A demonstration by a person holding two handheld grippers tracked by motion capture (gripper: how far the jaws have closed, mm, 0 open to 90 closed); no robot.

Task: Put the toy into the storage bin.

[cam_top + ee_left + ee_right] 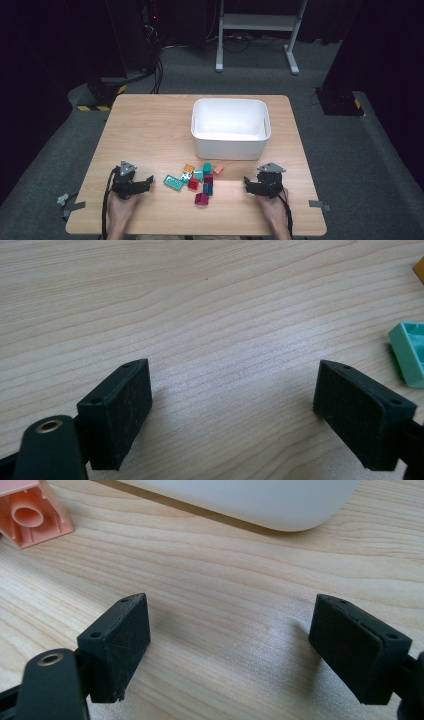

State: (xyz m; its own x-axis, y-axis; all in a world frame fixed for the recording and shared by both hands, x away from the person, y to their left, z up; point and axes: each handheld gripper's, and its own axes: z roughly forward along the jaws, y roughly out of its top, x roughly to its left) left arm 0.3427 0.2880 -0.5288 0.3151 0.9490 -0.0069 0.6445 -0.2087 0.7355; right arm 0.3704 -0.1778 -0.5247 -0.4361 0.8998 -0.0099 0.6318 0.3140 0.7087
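Lying between both grippers' released fingers (pixel 120 410), the blocks (pixel 200 180) stay ungrasped beside the tub (pixel 231 145).

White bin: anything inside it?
The white bin looks empty from the high view: bare white floor and far wall. Its near wall hides the strip just behind it. The blocks lie on the table.

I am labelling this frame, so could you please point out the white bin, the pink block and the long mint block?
white bin (pixel 230 146), high view, front wall
pink block (pixel 31 514), right gripper view, hollow underside
long mint block (pixel 173 182), high view, top face
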